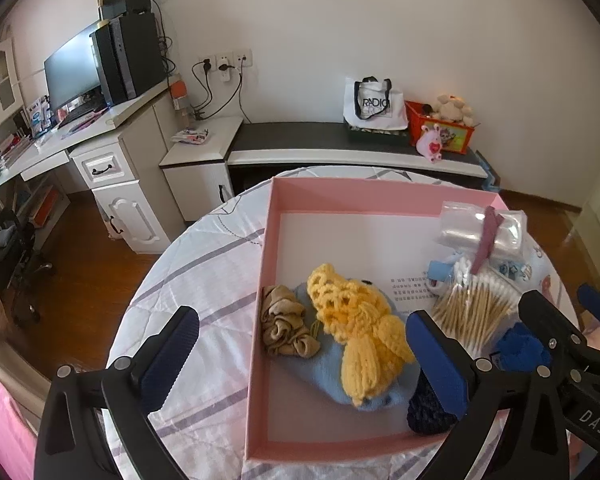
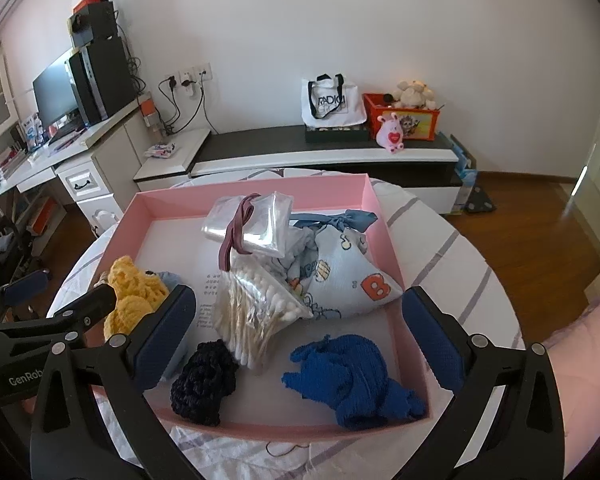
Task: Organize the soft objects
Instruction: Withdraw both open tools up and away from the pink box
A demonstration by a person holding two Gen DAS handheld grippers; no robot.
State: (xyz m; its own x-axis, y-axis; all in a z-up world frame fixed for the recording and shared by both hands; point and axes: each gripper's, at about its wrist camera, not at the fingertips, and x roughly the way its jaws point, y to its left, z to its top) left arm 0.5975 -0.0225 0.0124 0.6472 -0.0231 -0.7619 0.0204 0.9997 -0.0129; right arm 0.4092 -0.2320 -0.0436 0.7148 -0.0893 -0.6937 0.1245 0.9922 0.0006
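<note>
A pink box sits on a round table. In it lie a yellow crochet piece on a light blue knit, a tan fabric knot, a black crochet piece, a dark blue knit piece, a bag of cotton swabs, a clear plastic bag and a printed cloth pouch. My left gripper is open above the box's near left side. My right gripper is open above the near right part.
The table has a white quilted cover with grey stripes. Behind it stands a low cabinet with a tote bag and an orange toy box. A desk with monitor is at the left.
</note>
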